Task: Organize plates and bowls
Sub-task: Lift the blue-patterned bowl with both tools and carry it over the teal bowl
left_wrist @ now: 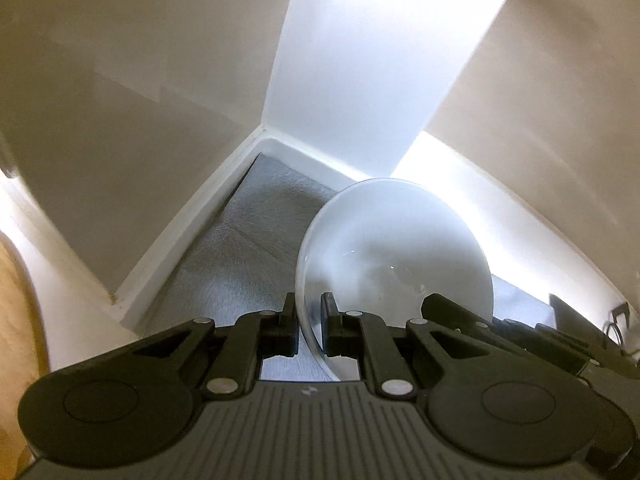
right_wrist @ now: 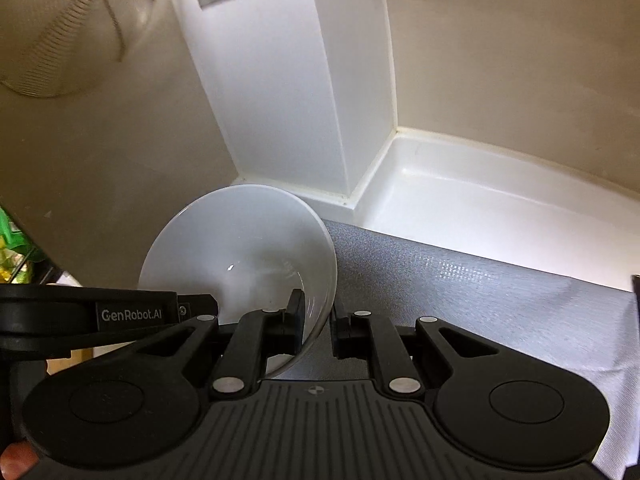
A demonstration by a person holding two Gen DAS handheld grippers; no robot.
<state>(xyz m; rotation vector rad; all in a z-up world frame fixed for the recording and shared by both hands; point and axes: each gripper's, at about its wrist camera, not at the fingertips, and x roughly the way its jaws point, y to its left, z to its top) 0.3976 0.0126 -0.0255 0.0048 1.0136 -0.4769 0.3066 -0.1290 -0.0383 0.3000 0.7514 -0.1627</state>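
The white glazed ceramic bowl [right_wrist: 244, 256] hangs over the grey woven shelf liner [right_wrist: 460, 292], apparently so it can be set down there; the left gripper [left_wrist: 310, 324] pinches one side of its rim, the right gripper [right_wrist: 318, 320] straddles the opposite side, barely parted, sharing the load.

Count: one white bowl [right_wrist: 240, 248]; two grippers, left gripper [left_wrist: 310, 322] and right gripper [right_wrist: 316, 322]; one grey mat [right_wrist: 460, 292]; one wire basket [right_wrist: 68, 28].
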